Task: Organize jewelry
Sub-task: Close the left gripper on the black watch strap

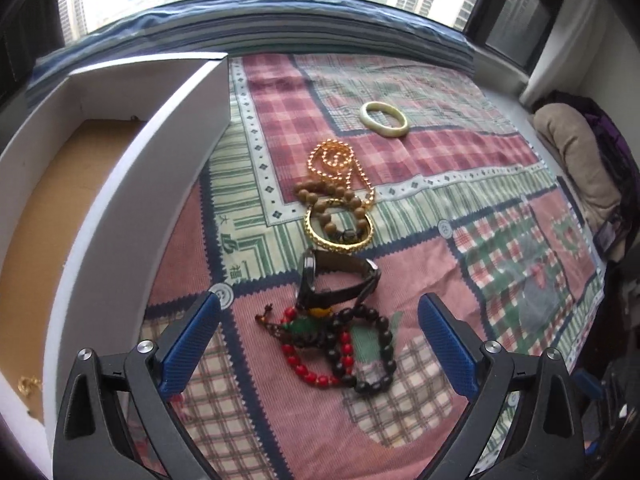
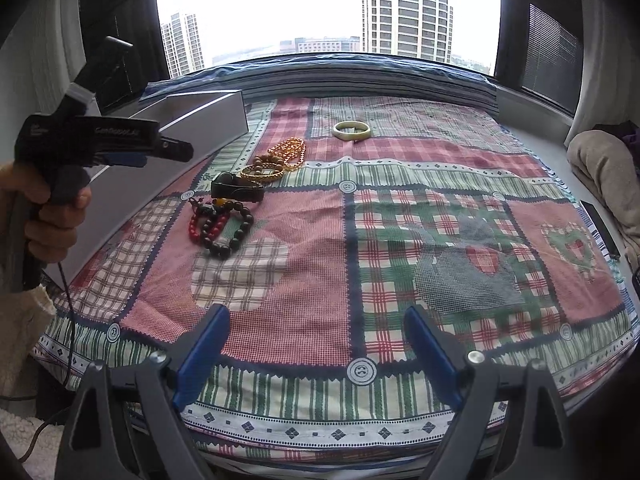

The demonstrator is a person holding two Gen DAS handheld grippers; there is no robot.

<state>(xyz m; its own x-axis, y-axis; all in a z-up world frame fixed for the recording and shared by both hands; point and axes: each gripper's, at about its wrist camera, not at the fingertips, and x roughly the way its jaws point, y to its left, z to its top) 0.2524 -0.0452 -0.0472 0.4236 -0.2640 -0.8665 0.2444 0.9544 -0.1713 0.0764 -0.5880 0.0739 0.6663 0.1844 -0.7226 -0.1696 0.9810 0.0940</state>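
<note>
Looks like early going on the jewelry sorting. Left hand-held gripper (image 1: pixel 320 332) wide open, holding nothing, hovering just above the near end of the pile. Right hand-held gripper (image 2: pixel 316 344) also spread wide and empty, parked well back near the front edge of the patchwork quilt (image 2: pixel 400 240), nowhere close to anything.

Pile laid out in a rough line running straight away from the left hand-held gripper toward the window: dark bead bracelet (image 1: pixel 372 356) tangled with red bead bracelet (image 1: pixel 316 360) nearest, pretty much between the blue pads. Then the watch (image 1: pixel 340 280) standing on edge, then gold bangle (image 1: pixel 340 228) with brown bead bracelet (image 1: pixel 332 208) lying partly inside it, then the gold chain (image 1: pixel 340 164). Pale bangle (image 1: pixel 383 119) off by itself, well apart, further back and a bit right.

White box (image 1: pixel 120 208) open on the left, just beside the pile, with what looks like one small gold piece (image 1: pixel 28 384) already in the near corner. Hard to tell what exactly.

Key bit: bead tangle sits dead ahead of and just below the left hand-held gripper, so probably next up — drop, close, swing left into the box. Left clearly nearer; right would have to cross the whole quilt. Worth watching: the two bead strands are tangled and touching the watch strap, so might drag along together.
</note>
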